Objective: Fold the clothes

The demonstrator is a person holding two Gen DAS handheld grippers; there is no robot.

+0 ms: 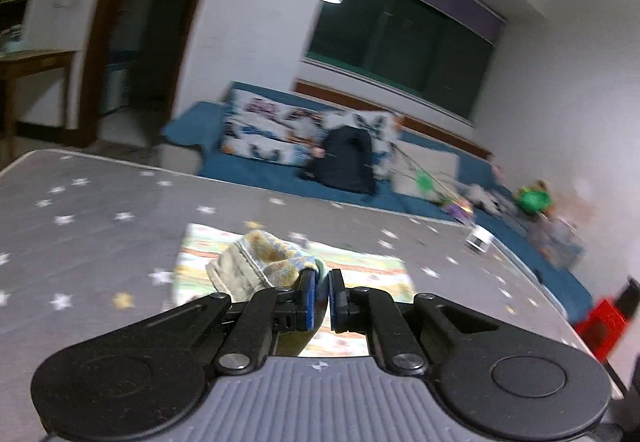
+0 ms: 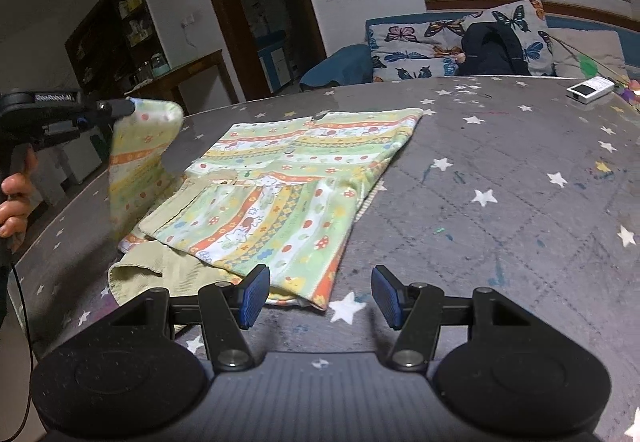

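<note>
A small patterned green, yellow and orange garment (image 2: 280,194) lies mostly flat on the grey star-print table (image 2: 500,182). My left gripper (image 1: 323,298) is shut on a sleeve of the garment (image 1: 260,262) and holds it lifted above the table. From the right wrist view the left gripper (image 2: 120,107) is at the far left, with the sleeve (image 2: 140,162) hanging from it. My right gripper (image 2: 318,296) is open and empty, just above the table by the garment's near hem.
A small white device (image 2: 591,89) lies at the table's far right edge. Behind the table stands a blue sofa (image 2: 340,62) with butterfly cushions (image 2: 420,46) and a dark backpack (image 2: 494,50). A red stool (image 1: 602,324) stands to the right of the table.
</note>
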